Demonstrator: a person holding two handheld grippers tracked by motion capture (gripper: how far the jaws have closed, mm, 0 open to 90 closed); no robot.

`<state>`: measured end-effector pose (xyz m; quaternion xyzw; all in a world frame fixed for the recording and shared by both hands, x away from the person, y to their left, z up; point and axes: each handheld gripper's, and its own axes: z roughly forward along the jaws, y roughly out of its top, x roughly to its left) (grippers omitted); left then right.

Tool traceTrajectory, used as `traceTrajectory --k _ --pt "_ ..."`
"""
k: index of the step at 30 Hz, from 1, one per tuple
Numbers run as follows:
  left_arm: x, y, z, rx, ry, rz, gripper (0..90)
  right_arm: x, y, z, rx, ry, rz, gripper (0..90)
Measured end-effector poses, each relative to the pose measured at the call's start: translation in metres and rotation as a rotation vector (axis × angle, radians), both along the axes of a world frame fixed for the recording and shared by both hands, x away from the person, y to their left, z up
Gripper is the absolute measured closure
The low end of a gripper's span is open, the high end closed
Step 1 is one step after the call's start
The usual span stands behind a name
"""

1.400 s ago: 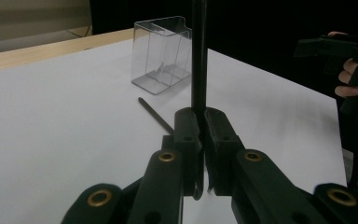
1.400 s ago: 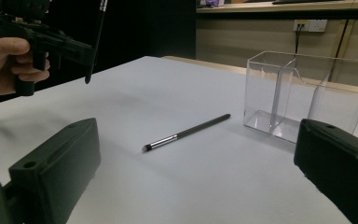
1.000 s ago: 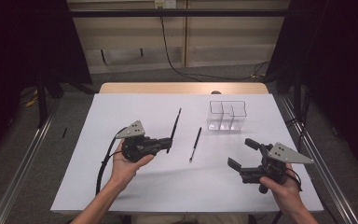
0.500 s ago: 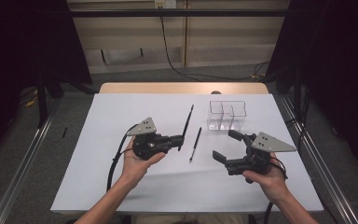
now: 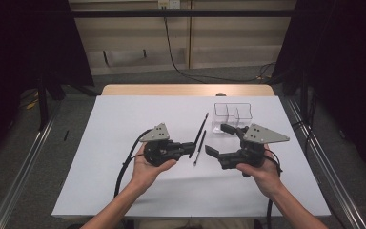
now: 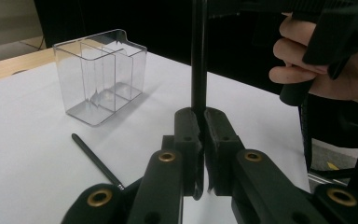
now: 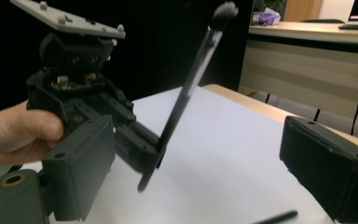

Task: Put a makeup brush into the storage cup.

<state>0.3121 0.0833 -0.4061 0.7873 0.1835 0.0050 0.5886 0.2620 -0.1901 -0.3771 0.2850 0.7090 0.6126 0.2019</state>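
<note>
A long black makeup brush point(image 5: 200, 131) sits near the centre of the high view, lifted off the white table point(image 5: 124, 119) and slanting up toward the upper right. The left gripper point(image 5: 189, 149), just left of centre, is clenched on the brush's lower handle. In the left gripper view the two black jaws press together around the thin handle point(image 6: 198, 60), which rises straight up the middle of the frame. In the right gripper view the brush point(image 7: 186, 91) crosses the centre diagonally, its soft tip at the top.

The right gripper point(image 5: 220, 139), right of centre in the high view, is released: its jaws stand wide apart with nothing between them, and they have just been narrowing slightly.

A second thin black brush point(image 5: 200, 147) lies flat on the table between the two grippers. A clear plastic organiser point(image 5: 232, 116) with several compartments stands upper right of centre, near the right gripper.
</note>
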Motion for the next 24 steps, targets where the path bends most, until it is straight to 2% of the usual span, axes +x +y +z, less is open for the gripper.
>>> traceTrajectory --k 4,7,9,11,15,17,24 --pt "-0.001 0.001 -0.002 0.004 0.004 -0.001 84.7 0.008 0.010 0.004 0.020 0.007 0.017 12.9" --pt "-0.002 0.000 -0.003 0.004 0.002 -0.001 84.7 0.013 0.016 0.006 0.025 0.004 0.038 20.2" --pt "-0.002 -0.001 -0.003 0.002 0.002 -0.002 84.7 0.015 0.020 0.006 0.017 -0.007 0.022 31.6" --pt "-0.002 -0.002 -0.003 0.000 0.004 -0.004 84.7 0.020 0.019 0.004 0.035 0.025 0.035 33.2" --pt "-0.003 -0.003 -0.004 0.004 0.002 -0.011 84.6 0.024 0.016 0.001 0.048 0.052 0.042 46.9" --pt "-0.003 -0.003 -0.004 0.005 -0.001 -0.011 84.7 0.024 0.014 0.000 0.055 0.066 0.054 50.1" --pt "-0.004 -0.006 -0.006 0.010 0.002 -0.017 84.6 0.023 0.017 -0.002 0.070 0.080 0.083 63.7"
